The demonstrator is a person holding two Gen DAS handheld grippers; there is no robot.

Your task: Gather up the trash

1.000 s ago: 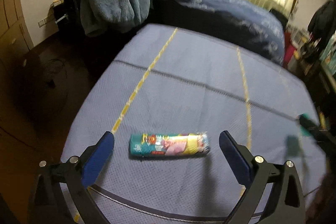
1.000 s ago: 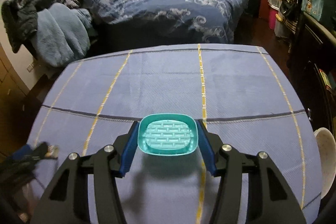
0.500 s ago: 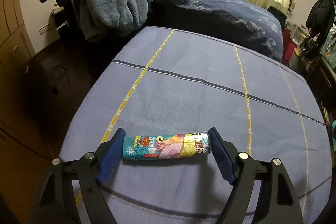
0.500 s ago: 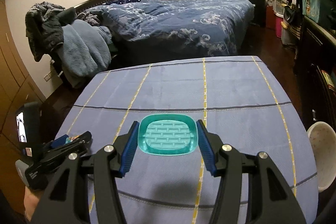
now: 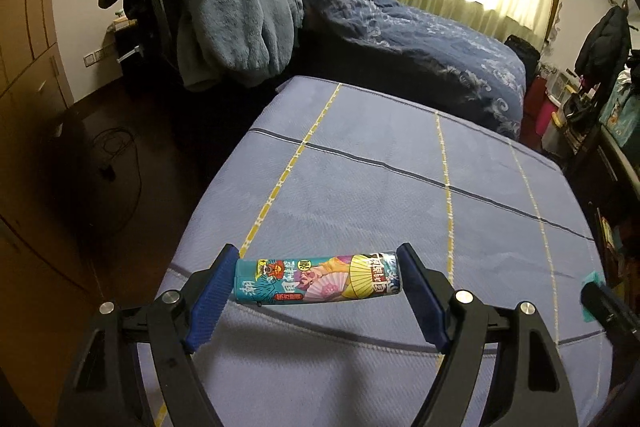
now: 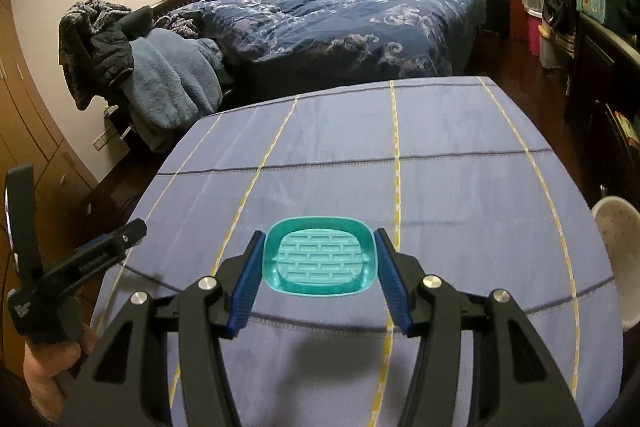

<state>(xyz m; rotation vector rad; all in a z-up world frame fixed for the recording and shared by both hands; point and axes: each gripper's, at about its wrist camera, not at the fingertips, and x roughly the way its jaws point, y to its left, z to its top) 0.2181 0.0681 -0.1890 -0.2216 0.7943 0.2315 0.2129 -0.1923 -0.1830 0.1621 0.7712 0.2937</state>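
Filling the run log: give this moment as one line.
left gripper: shut on printed tube, lifted | right gripper: shut on teal tray | below: blue cloth

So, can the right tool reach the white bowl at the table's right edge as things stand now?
Probably not to grasp it: the right tool is shut on the teal tray, so its jaws are full. The path to the white bowl looks free over the bare blue cloth.

Blue striped tablecloth (image 5: 380,195) over table.
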